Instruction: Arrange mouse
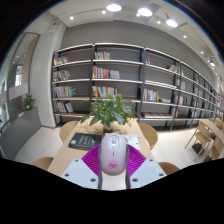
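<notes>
A white computer mouse (pixel 112 154) with a grey wheel and a small pink mark near its rear sits between my gripper's (pixel 112 158) two fingers. Both magenta pads (pixel 92 158) press against its sides, so the gripper is shut on the mouse. The mouse is held up in the air above a round wooden table (pixel 72 131), pointing away from me toward the potted plant.
A potted green plant (pixel 110 110) stands on the table just beyond the mouse. A dark tablet or book (pixel 83 141) lies to the left of it. Wooden chairs (pixel 148 133) ring the table. Long bookshelves (pixel 120 85) line the far wall.
</notes>
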Demonstrator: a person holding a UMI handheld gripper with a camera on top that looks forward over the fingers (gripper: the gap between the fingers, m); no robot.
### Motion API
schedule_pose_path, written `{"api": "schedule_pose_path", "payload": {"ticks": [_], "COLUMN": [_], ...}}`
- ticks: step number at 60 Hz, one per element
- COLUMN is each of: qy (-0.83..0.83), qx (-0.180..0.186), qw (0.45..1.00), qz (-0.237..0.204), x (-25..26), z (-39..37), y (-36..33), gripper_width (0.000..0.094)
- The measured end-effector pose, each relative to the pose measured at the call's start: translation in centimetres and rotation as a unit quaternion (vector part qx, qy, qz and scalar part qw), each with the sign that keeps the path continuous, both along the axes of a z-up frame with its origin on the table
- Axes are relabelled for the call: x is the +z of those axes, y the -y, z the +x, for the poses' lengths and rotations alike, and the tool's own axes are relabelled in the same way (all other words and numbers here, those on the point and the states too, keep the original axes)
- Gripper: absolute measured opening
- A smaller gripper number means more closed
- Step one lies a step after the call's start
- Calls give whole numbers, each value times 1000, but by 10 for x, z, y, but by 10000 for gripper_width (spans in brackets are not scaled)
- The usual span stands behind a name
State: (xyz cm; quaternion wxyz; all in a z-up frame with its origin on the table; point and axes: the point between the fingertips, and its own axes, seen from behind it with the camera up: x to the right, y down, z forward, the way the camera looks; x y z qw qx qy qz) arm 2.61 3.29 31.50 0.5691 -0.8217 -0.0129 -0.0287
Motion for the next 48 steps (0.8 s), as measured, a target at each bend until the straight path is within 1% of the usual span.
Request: {"api": "schedule_pose_path", "payload": {"ticks": [2,3,6,9,13,14,18,22,26,28,29,36,39,42,48], "qy": [2,2,-3,-3,-9,-11,-22,-29,-29,-28,-27,-24,-30,-34,-47], "qx": [-6,-8,-16,-29,-35,-37,-41,-39,-38,-37,-36,-31,-25,-26,-30], "qw": [1000,1000,999,998,993,992,986,979,974,973,972,965,963,967,967], "qz": [-3,-5,-27,-57,-109,-119,-162,-198,-221,-228,-232,-258,-265,-252,-249], "x": [-4,-14,-32,-71,-122,-144,-194,-233,-257,-277,-283,-309,-321,-321,-324], "z": [24,33,68,97,126,127,139,144,147,148,149,149,145,147,147], "y": [3,17,18,31,45,54,76,87,101,101,102,117,121,121,120], "gripper_width": [311,311,310,310,309,311,311,311,324,324,343,346,369,394,444]}}
